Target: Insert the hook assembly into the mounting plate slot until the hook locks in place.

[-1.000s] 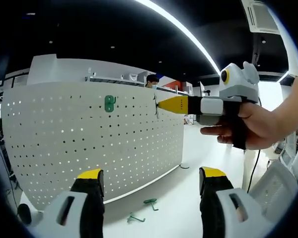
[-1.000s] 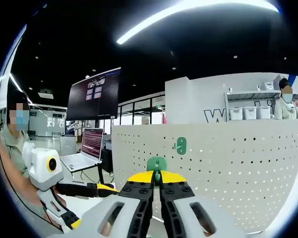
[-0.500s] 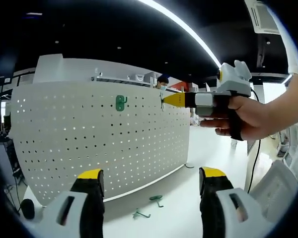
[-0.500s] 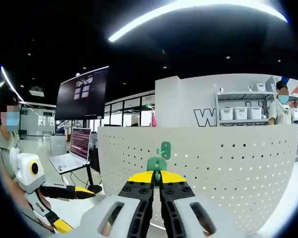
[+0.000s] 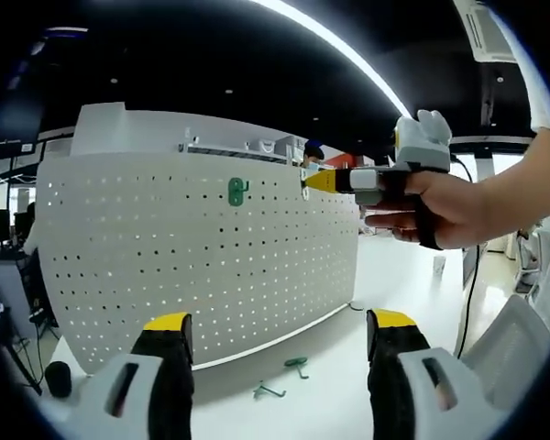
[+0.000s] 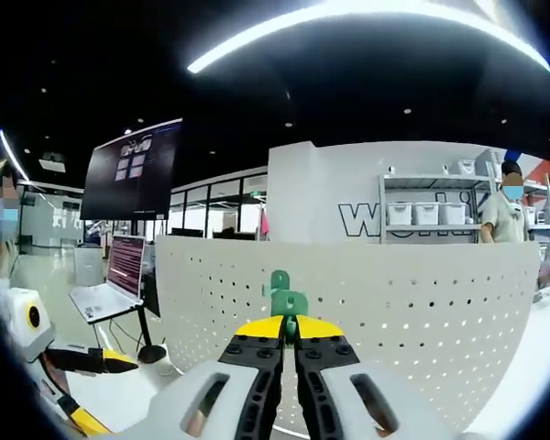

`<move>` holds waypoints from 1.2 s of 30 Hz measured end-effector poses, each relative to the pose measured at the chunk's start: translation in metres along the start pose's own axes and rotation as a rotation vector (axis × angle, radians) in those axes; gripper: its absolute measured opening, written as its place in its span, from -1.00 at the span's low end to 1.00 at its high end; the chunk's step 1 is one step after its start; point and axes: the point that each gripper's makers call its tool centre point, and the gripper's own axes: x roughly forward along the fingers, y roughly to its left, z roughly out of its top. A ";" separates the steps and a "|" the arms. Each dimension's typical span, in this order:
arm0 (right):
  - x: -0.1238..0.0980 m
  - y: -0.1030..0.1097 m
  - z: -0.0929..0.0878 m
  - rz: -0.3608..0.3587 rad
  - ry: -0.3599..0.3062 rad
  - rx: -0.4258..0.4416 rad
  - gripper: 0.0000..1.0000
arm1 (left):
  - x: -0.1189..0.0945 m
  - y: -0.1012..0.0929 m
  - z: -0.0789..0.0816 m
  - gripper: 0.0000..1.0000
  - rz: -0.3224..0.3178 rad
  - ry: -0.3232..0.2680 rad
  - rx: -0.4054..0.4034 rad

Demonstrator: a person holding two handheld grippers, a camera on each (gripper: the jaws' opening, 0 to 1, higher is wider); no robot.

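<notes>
A white perforated mounting plate (image 5: 165,266) stands upright on the table, with one green hook (image 5: 237,191) hung near its top. My right gripper (image 5: 317,181), held by a hand, reaches in from the right with its yellow tips near the plate's upper edge. In the right gripper view, my right gripper (image 6: 289,327) is shut on a green hook assembly (image 6: 291,302) just in front of the plate (image 6: 422,302). The hung hook (image 6: 279,279) shows right above the held one. My left gripper (image 5: 280,321) is open and holds nothing, well back from the plate. It also appears as the left gripper (image 6: 101,360) at lower left.
Two loose green hooks (image 5: 296,364) (image 5: 268,391) lie on the white table in front of the plate. A laptop (image 6: 110,293) and a dark wall screen (image 6: 133,170) sit behind on the left. A person (image 6: 509,206) stands by shelves beyond the plate.
My right gripper has carried its hook leftward along the plate's top, closer to the hung hook, which now lines up behind the held one. The left gripper stays open.
</notes>
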 end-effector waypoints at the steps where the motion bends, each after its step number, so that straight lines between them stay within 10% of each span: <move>1: 0.001 -0.002 0.002 -0.009 -0.007 -0.002 -0.98 | -0.002 0.001 0.001 0.58 0.003 -0.009 -0.004; 36: 0.054 -0.026 0.004 -0.160 -0.048 0.016 -0.97 | -0.010 0.014 -0.003 0.54 0.060 -0.018 -0.022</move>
